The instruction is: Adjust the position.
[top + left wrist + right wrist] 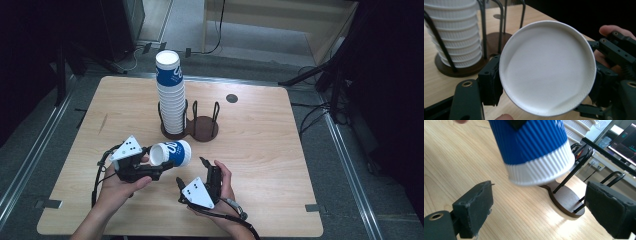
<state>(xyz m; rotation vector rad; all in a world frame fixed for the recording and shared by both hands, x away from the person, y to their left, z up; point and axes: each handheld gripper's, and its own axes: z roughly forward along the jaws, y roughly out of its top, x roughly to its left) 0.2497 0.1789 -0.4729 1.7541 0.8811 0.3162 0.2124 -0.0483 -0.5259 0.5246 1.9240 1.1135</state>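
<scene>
Cup handling sits at the handover point: the left gripper [145, 162] pinches a single blue-and-white paper cup [172, 153] near its rim, lying on its side just left of centre in the high view, mouth toward the person. In the left gripper view the cup [547, 67] sits between the two pads, its open mouth facing the camera. The right gripper [192, 172], lower centre of the high view, has its jaws spread with nothing between them; in the right gripper view the cup's white base [541, 167] hangs above and beyond the pads [474, 205].

The tall cup stack [171, 97] fills the left ring of the holder [202, 127] at upper centre. A good next move probably tips the cup upright, keeps the pinch light to avoid crushing the rim, and aligns it over the stack or the free ring before release.
</scene>
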